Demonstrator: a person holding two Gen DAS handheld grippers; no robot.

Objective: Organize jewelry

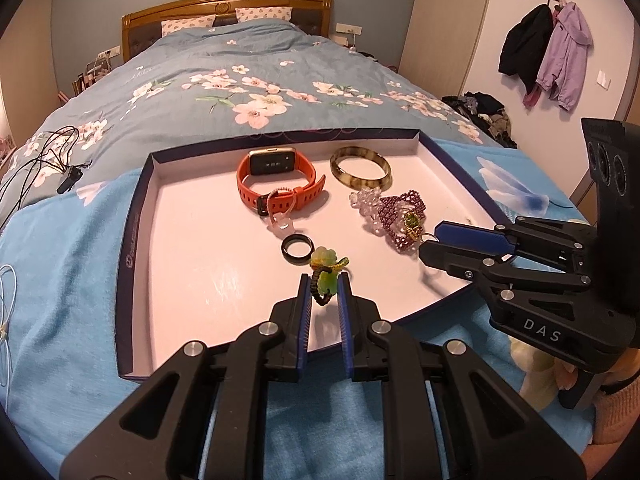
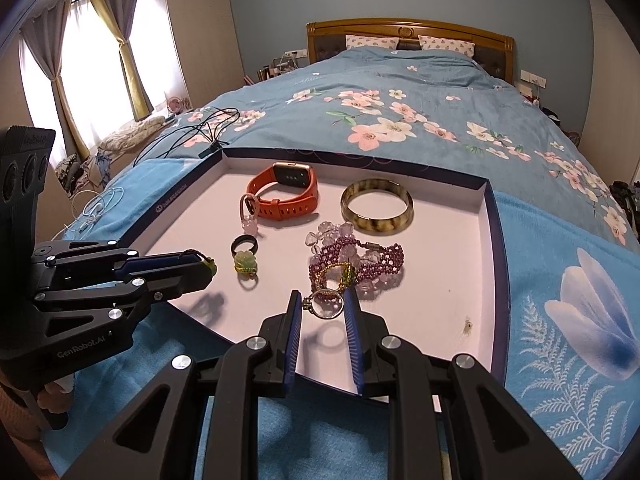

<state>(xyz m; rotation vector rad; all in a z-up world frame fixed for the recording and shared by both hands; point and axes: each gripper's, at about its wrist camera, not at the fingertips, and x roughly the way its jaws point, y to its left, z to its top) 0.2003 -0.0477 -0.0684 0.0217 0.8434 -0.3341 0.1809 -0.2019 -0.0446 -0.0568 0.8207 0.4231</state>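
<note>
My left gripper (image 1: 323,286) pinches the green charm (image 1: 325,280) and my right gripper (image 2: 322,305) pinches the metal ring (image 2: 327,303), both just above the tray (image 1: 136,216). I judge that lifting each clear keeps them untangled from the purple bracelet (image 2: 360,260).

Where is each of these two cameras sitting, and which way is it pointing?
Left wrist view: sits on the left gripper, facing the bed's headboard; its fingers pinch a green charm; the right gripper enters from the right.
Right wrist view: sits on the right gripper, facing likewise; its fingers pinch a silver ring; the left gripper enters from the left.
Both share the tray, orange watch and bangle.
</note>
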